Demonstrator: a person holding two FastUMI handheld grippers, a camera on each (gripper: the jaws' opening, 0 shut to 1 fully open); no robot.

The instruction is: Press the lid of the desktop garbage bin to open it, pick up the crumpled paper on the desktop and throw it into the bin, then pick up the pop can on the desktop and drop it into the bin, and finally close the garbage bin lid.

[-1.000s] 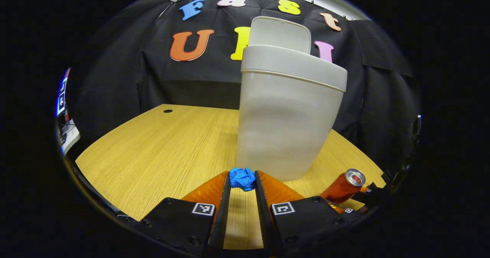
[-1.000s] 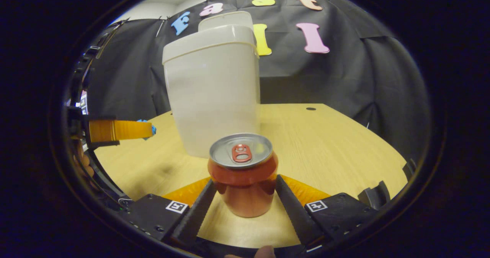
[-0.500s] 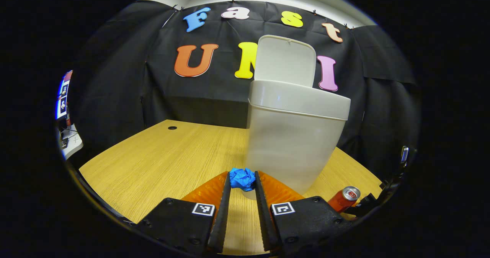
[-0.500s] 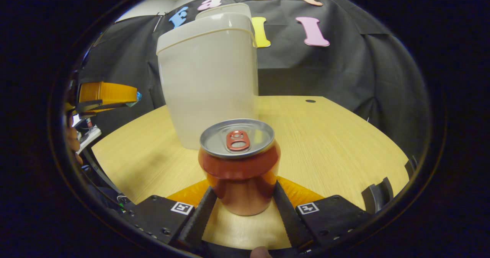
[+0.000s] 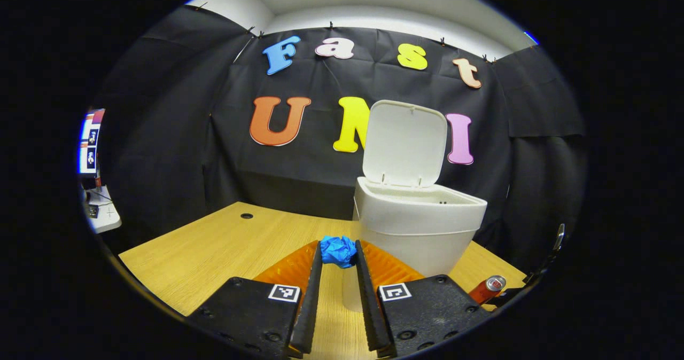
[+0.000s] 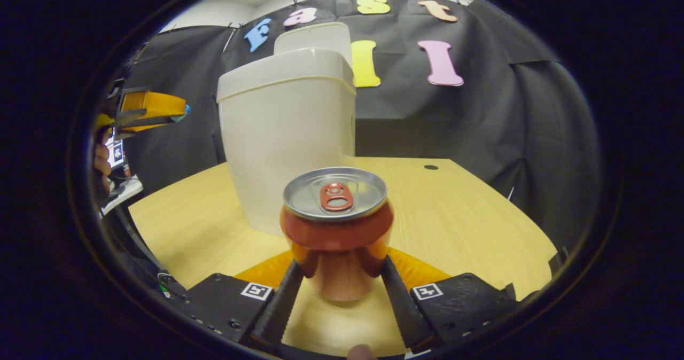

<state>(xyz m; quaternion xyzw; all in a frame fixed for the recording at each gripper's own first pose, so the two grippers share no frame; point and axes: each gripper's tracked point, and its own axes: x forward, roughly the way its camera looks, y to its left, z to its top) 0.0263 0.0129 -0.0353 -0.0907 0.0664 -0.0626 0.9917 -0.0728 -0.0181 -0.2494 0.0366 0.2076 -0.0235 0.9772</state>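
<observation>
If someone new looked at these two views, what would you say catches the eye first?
Probably the red pop can, standing upright and large in the right gripper view, pinched between the right gripper's fingers. Next comes the pale garbage bin on the wooden desk, its lid tipped up and open. Then the blue crumpled paper, clamped at the tips of the left gripper, short of the bin's open mouth.

Count: 1 garbage bin [image 5: 417, 232], 1 lid [image 5: 404, 143], 1 crumpled blue paper [image 5: 337, 251], 1 pop can [image 6: 335, 232], 1 wooden desktop [image 5: 214, 253], 2 grippers: left gripper [image 5: 338, 258], right gripper [image 6: 336, 274].
</observation>
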